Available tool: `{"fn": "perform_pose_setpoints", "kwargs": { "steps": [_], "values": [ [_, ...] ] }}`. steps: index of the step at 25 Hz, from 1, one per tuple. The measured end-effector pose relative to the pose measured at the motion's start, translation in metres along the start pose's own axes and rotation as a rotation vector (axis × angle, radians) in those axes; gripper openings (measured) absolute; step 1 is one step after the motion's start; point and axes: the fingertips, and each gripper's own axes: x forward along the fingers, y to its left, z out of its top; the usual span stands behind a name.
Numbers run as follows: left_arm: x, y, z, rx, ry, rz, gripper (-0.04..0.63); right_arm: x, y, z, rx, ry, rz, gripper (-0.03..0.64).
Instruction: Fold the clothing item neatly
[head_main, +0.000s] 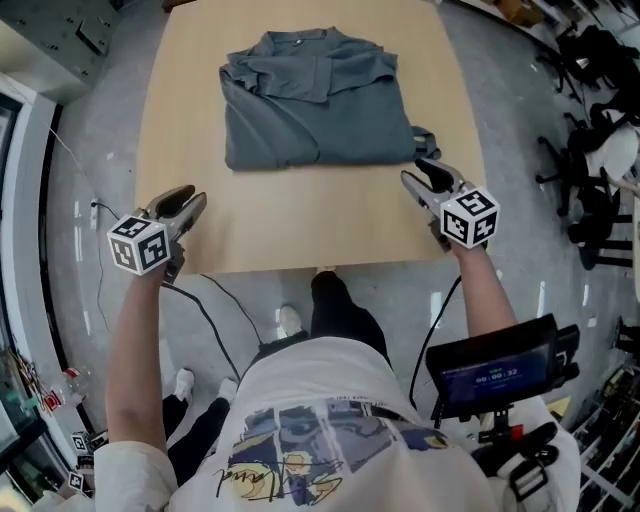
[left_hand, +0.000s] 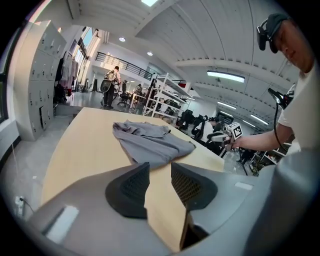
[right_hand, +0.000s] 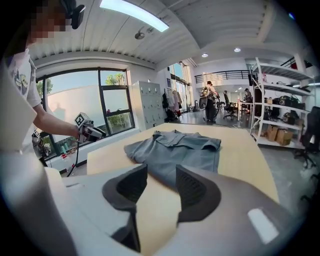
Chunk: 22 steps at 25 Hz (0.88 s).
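Person (head_main: 330, 430): closest thing in the head view. The torso and both forearms fill the bottom, and the legs are mostly hidden under the body.
Left tool (head_main: 190, 200): hovers over the counter's near left corner with its jaws spread. Its own view shows nothing between them but bare counter top.
Right tool (head_main: 420, 172): over the near right side, jaws spread too and empty. The tips sit right beside the garment's near right corner; can't tell if they touch it.
Counter (head_main: 300, 220): light wood, far edge cut off by the top of the frame.
Garment (head_main: 310, 100): grey, folded into a rough rectangle on the far half of the counter, about centred. Its long axis runs side to side and the collar points away from the person. The sleeves are tucked in, and how is hard to make out. A small tab (head_main: 425, 140) pokes out at the near right corner; no idea what it is.
Count: two tools, one garment, one counter.
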Motion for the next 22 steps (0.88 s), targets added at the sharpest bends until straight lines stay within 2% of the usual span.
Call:
{"fn": "perform_pose_setpoints", "kwargs": {
  "steps": [4, 7, 12, 16, 22],
  "values": [
    [-0.036, -0.049, -0.009, 0.056, -0.039, -0.02, 0.138, -0.027, 0.06, -0.005, -0.022, -0.002, 0.018, 0.169],
    [-0.058, -0.084, -0.022, 0.068, -0.071, -0.048, 0.132, -0.044, 0.102, -0.013, -0.028, -0.007, 0.028, 0.169],
    [-0.087, -0.14, -0.051, 0.084, -0.069, -0.087, 0.13, -0.083, 0.166, -0.032, -0.011, -0.019, 0.025, 0.169],
    [-0.11, -0.181, -0.063, 0.096, -0.071, -0.087, 0.129, -0.111, 0.202, -0.041, -0.023, -0.028, 0.02, 0.163],
    [-0.117, -0.245, -0.102, 0.119, -0.031, -0.099, 0.129, -0.148, 0.247, -0.064, -0.035, -0.042, 0.087, 0.156]
  ]
}}
